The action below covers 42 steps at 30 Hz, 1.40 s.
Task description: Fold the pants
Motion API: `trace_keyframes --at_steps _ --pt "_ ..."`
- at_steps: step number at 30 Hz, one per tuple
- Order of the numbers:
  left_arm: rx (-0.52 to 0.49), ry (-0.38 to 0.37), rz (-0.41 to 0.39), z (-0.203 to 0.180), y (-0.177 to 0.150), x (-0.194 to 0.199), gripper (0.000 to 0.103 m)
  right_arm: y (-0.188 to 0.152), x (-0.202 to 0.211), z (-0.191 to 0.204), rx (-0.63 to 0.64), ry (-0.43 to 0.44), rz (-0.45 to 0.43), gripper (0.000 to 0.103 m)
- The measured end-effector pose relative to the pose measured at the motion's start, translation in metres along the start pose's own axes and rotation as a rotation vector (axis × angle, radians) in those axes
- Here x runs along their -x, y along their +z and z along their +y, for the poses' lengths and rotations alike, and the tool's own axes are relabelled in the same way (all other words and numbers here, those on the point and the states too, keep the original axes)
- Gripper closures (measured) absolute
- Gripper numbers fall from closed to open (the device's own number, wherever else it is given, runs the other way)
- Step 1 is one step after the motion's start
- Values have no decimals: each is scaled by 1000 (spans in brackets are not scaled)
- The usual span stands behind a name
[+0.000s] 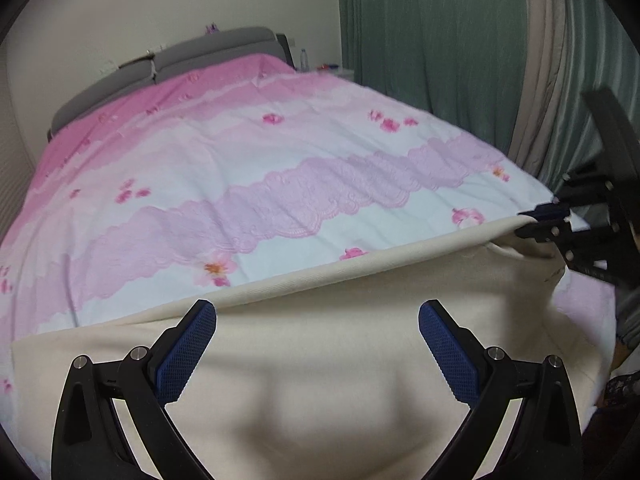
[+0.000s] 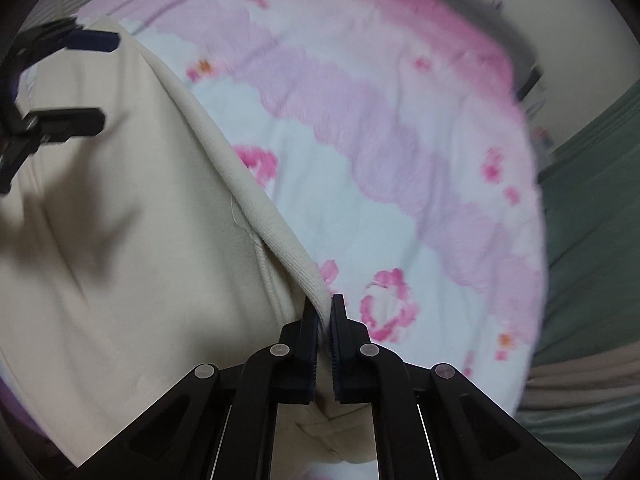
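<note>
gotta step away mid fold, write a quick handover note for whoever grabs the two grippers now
Right gripper: shut on the ribbed waistband of the cream pants, at its corner.
Left gripper: open, poised over the pants near the waistband, gripping nothing.
Pants: spread flat on the pink floral bedspread, waistband toward the headboard.
Done: one corner gripped. No fold visible yet.
Left: grip the other side with the left, then fold.

Free room: the pink floral bedspread (image 1: 280, 168) lies flat and bare beyond the cream pants (image 1: 320, 360), passable out to the far grey headboard (image 1: 180, 64). Obstacles: green curtain (image 1: 440, 40) along the bed's right edge; the right gripper (image 1: 540, 222), clamped on the pants' ribbed edge, occupies the near right corner.
</note>
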<state>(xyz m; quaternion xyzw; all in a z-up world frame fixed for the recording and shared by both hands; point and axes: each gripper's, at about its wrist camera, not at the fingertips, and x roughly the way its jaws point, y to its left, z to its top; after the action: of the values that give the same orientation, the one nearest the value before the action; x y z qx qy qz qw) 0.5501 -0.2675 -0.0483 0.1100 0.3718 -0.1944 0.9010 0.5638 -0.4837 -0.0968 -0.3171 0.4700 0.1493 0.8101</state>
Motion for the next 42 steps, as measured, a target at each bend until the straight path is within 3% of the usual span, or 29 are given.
trace_keyframes --at_steps 5,10,20,28,32,36,42 --pt "22 3 -48 2 -21 58 0 -22 66 53 87 -185 -127 98" --pt "27 15 -73 -2 -66 104 0 -66 100 110 108 -283 -209 98" --pt "1 8 -19 -45 -168 130 0 -153 97 218 137 -403 -189 98" --pt "-59 -25 -10 -95 -203 121 0 -206 92 242 102 -451 -165 98" --pt "-98 -20 -50 -113 -212 122 0 -225 94 248 118 -470 -159 98" --pt "-96 30 -86 -109 -220 114 0 -235 79 252 127 -439 -146 98" --pt "-30 29 -78 -89 -231 111 0 -235 51 262 133 -460 -134 97"
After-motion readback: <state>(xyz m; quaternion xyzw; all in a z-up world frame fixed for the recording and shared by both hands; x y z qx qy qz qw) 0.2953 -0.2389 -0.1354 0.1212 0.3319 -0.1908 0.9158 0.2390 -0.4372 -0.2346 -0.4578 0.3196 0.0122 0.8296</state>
